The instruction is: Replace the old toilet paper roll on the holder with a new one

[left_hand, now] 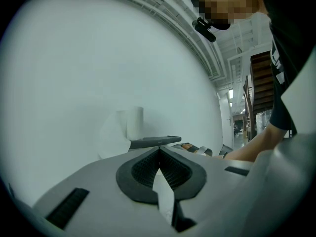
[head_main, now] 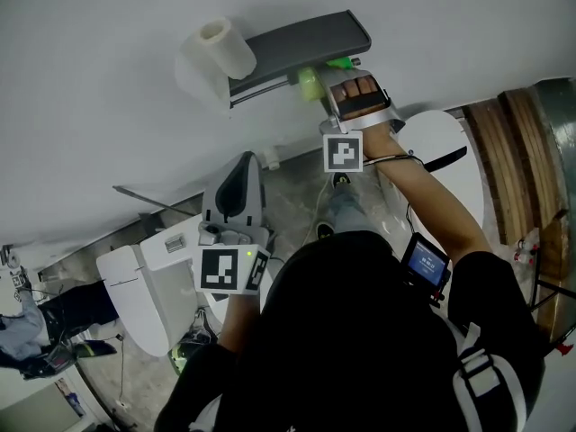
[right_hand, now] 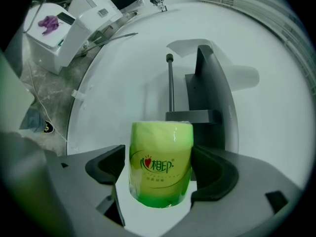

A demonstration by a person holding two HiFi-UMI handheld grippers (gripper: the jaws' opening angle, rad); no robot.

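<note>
The new roll (right_hand: 160,147), in a yellow-green wrapper, is held between the jaws of my right gripper (right_hand: 159,174). It sits just short of the near end of the holder's bare rod (right_hand: 170,85), beside the grey cover (right_hand: 211,90). In the head view that gripper (head_main: 320,77) holds the green roll (head_main: 310,81) under the cover (head_main: 306,41). The old white roll (head_main: 221,49) stands at the cover's left end, a loose sheet hanging from it. My left gripper (head_main: 236,187) is shut and held low, away from the holder. Its own view shows the old roll (left_hand: 132,124) ahead.
White toilets stand below the holder on the left (head_main: 135,286) and right (head_main: 441,142). Wooden stairs (head_main: 504,142) rise at the far right. Another person (head_main: 31,327) is at the lower left. A small screen (head_main: 425,265) is strapped to the right arm.
</note>
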